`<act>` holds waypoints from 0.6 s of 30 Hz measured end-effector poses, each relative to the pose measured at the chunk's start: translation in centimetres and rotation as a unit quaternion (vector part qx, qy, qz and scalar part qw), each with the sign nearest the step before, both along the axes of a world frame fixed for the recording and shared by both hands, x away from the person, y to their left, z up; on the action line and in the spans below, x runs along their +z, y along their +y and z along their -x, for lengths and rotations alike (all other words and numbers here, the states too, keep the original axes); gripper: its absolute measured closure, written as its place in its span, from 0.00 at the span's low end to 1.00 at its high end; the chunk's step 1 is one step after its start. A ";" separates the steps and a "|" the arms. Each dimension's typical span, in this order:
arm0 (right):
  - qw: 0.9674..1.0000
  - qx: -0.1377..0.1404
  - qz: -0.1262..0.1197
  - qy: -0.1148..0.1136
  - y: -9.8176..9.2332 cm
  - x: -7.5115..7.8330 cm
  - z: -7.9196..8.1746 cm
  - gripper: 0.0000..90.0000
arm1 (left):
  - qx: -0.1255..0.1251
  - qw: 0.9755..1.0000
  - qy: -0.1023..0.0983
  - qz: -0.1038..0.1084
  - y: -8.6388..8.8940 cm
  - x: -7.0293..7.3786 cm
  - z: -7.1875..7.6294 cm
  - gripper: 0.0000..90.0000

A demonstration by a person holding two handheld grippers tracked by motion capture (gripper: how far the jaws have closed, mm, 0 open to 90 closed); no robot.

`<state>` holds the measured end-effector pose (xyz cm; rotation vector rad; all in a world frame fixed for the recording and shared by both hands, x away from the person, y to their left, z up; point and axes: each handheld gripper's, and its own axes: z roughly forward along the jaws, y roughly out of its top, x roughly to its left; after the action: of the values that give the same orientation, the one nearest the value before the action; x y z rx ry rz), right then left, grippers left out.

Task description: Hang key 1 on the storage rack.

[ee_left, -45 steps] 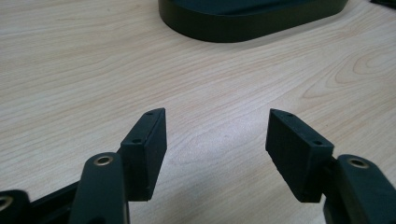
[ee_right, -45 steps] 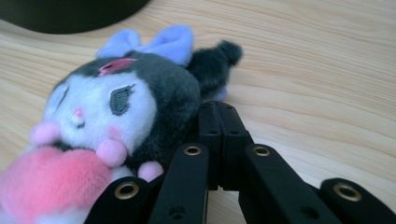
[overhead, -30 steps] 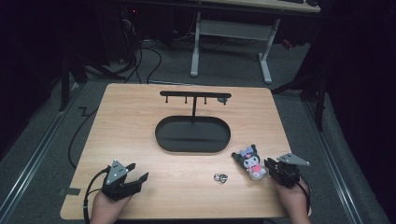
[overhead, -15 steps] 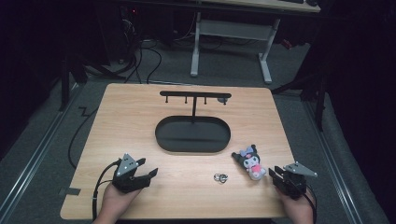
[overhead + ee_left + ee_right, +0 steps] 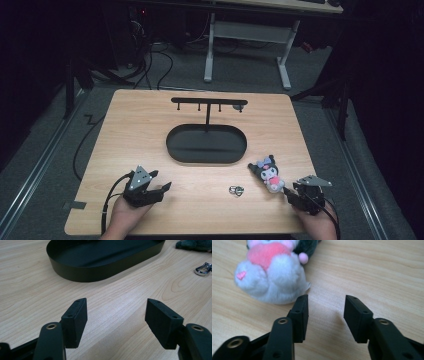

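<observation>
Your right gripper (image 5: 325,315) has its jaws parted with only bare table between them; they've just been opening. The plush toy (image 5: 273,272) lies just beyond the left jaw tip, apart from it, near the table's front right edge (image 5: 270,172). It looks light, soft and squashy, so it will likely compress before it holds; no slip or breakage worry. Best bet is to pinch across the pale body, not the dark ears. A metal ring clasp (image 5: 236,190) lies nearby. Your right hand (image 5: 312,222) sits low at the table edge, gripper near level, angled at the toy. Your left gripper (image 5: 115,322) is wide open, parked facing the black tray (image 5: 100,275).
</observation>
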<state>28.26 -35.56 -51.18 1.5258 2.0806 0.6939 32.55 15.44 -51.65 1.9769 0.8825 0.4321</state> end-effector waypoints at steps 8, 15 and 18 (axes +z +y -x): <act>0.999 0.007 -0.003 0.049 -0.2 0.7 0.0 0.51 | -0.003 1.000 0.001 0.006 0.2 0.0 0.1 0.39; 0.996 0.013 -0.015 0.087 -0.4 1.4 -0.1 0.47 | -0.005 1.000 0.004 0.005 0.1 -0.1 -0.1 0.39; 0.995 0.013 -0.019 0.100 -0.4 1.5 -0.3 0.45 | -0.008 1.000 0.003 0.005 0.1 -0.1 0.0 0.39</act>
<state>28.57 -35.99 -49.69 1.6510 2.2498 0.6145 32.59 15.51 -51.73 1.9766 0.8718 0.4122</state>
